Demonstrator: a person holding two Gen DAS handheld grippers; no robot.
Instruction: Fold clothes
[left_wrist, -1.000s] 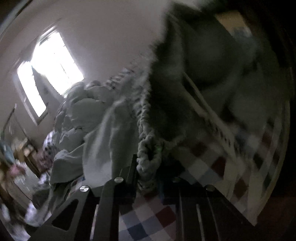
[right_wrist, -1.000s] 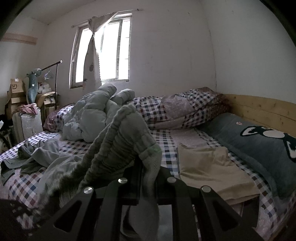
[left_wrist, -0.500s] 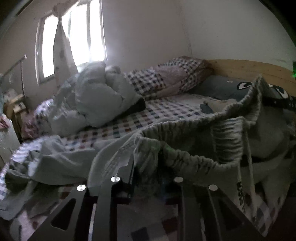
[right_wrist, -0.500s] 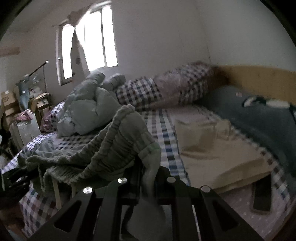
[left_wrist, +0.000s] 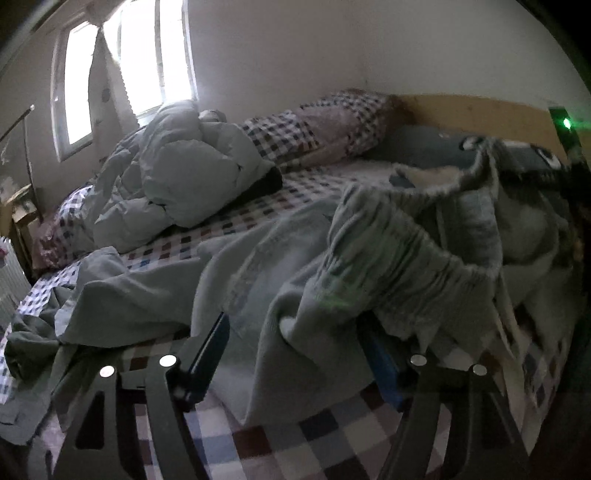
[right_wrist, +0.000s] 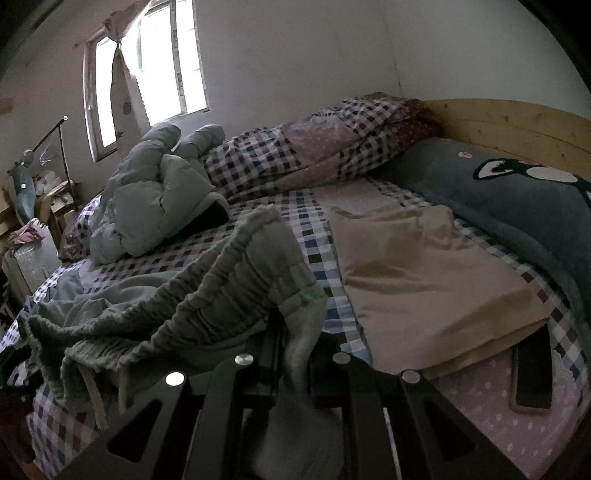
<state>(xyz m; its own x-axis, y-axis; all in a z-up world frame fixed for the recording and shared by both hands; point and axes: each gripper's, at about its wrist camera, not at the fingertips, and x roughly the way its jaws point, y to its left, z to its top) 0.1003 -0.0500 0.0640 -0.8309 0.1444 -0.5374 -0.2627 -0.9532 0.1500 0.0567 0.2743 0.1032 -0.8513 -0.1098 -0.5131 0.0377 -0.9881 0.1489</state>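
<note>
Bed (right_wrist: 280, 206): checked sheet carries everything; wooden headboard along the right edge, window wall at the far edge.
Quilt roll (right_wrist: 317, 147): checked, pushed against the far edge; likely parked there to free the middle for folding.
Dark pillow (right_wrist: 509, 206): lies along the headboard edge, out of the work area.
Puffer jacket (right_wrist: 155, 199): bunched in a heap toward the far left corner, unfolded.
Beige garment (right_wrist: 424, 280): lies flat, squared, right of centre; reads as folded, though by what I cannot tell.
Grey sweatpants (left_wrist: 399, 266): the task's thing; elastic waistband lifted above the near edge, legs trailing left across the sheet.
Right gripper (right_wrist: 295, 354): clenched on one end of the waistband; fabric passes between the fingers and hangs below.
Left gripper (left_wrist: 291, 347): fingers spread wide; waistband cloth drapes between them, not pinched, so released.
Judgement: waistband held up at one end only, so the far side sags; fits either re-gripping or laying down.
Phone (right_wrist: 532, 369): dark slab near the beige garment's near corner.
</note>
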